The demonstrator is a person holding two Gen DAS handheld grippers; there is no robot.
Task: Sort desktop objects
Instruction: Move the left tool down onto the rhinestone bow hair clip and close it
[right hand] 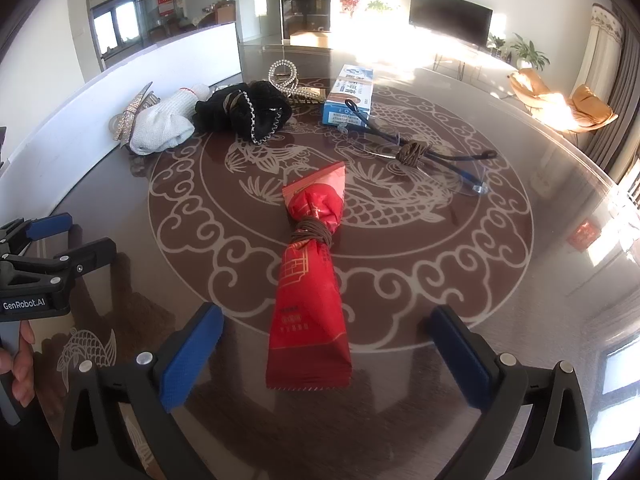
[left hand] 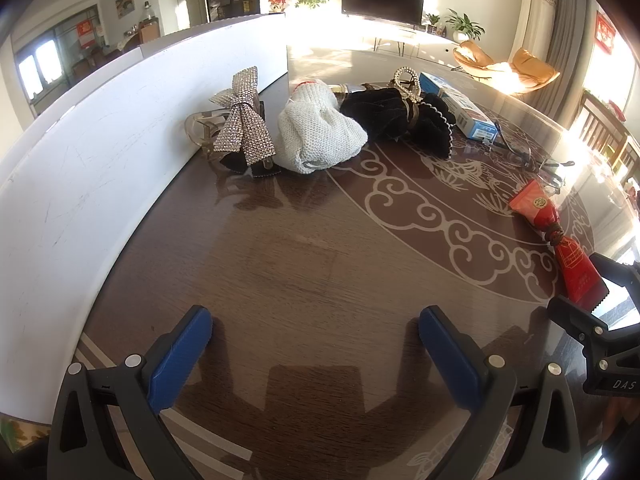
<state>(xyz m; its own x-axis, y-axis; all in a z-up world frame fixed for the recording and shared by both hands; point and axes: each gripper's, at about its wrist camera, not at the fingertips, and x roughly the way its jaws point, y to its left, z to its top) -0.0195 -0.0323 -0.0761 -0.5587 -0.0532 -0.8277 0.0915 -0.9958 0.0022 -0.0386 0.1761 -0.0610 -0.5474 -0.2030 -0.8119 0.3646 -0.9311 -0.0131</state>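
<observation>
A red snack packet (right hand: 310, 280) with a brown hair tie wound round its middle lies on the dark table, its near end between the wide open jaws of my right gripper (right hand: 326, 334); the blue pads stand clear of it on both sides. The packet (left hand: 560, 248) also shows at the right of the left wrist view. My left gripper (left hand: 316, 330) is open over bare table with nothing between its fingers. Further back lie a rhinestone bow clip (left hand: 242, 120), a white knitted piece (left hand: 320, 132), a black scrunchie (left hand: 400, 116), a blue box (right hand: 350, 94) and glasses (right hand: 420, 156) with a hair tie on them.
A white board (left hand: 100, 160) stands along the table's left side. A pearl hair claw (right hand: 286, 74) rests behind the scrunchie. The left gripper (right hand: 52, 248) and a hand (right hand: 20, 364) show at the left edge of the right wrist view. Bright sun glares on the far table.
</observation>
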